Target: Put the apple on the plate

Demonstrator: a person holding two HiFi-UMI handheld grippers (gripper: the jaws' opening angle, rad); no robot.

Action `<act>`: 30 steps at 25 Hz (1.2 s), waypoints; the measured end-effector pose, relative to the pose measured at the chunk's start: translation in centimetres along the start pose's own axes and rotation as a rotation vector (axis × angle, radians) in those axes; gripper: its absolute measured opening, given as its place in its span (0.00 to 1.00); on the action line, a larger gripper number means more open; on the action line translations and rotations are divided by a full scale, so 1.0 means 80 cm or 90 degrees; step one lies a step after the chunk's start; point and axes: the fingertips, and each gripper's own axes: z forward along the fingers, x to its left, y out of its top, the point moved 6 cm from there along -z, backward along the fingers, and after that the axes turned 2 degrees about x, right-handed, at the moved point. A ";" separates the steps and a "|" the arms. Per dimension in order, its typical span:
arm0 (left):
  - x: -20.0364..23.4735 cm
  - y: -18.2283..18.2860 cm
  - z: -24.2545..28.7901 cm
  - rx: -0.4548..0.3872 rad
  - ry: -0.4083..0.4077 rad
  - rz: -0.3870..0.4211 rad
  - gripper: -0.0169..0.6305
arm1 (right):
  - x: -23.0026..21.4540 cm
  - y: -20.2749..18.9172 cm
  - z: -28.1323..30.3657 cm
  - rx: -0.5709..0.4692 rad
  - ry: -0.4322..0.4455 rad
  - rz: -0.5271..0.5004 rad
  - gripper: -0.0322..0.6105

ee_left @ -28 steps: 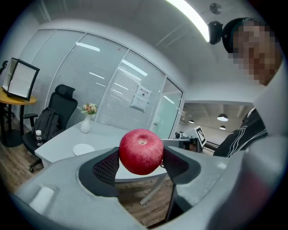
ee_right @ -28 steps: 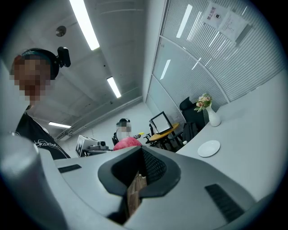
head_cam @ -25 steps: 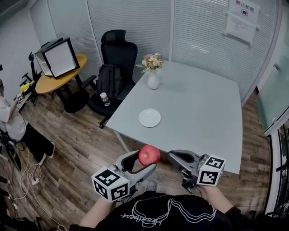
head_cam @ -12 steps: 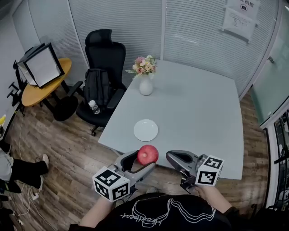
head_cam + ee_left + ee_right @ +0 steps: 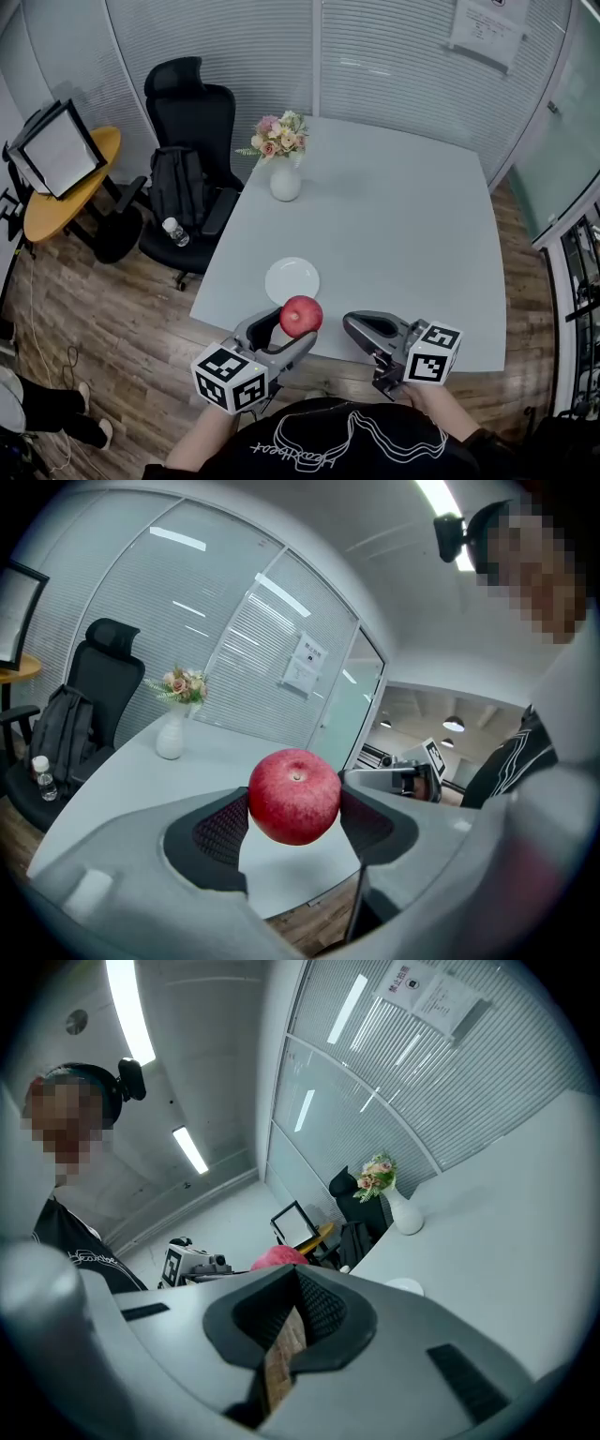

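My left gripper clamps the apple in the air just short of the plate (right gripper pinched shut, empty), so I'd ease forward, lower onto its centre, then release.

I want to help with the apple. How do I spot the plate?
Find the big pale grey table. The plate lies near its front left corner, just beyond the red apple held in the left gripper. It is the only flat, round, white thing there; the vase of flowers stands tall farther back.
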 end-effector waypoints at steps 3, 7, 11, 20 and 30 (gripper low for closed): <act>0.018 0.001 0.011 0.004 0.000 -0.001 0.51 | -0.014 0.002 0.005 -0.006 -0.006 0.008 0.06; 0.040 0.006 0.027 -0.005 0.007 -0.013 0.51 | -0.036 0.002 0.015 -0.003 -0.014 0.020 0.06; 0.062 0.001 0.041 -0.003 0.030 -0.017 0.51 | -0.051 -0.004 0.023 0.004 -0.022 0.036 0.06; 0.114 -0.020 0.071 0.038 0.095 0.011 0.51 | -0.071 -0.007 0.031 0.017 -0.035 0.047 0.06; 0.148 -0.049 0.113 0.098 0.129 0.039 0.51 | -0.091 -0.010 0.027 0.028 -0.057 0.066 0.06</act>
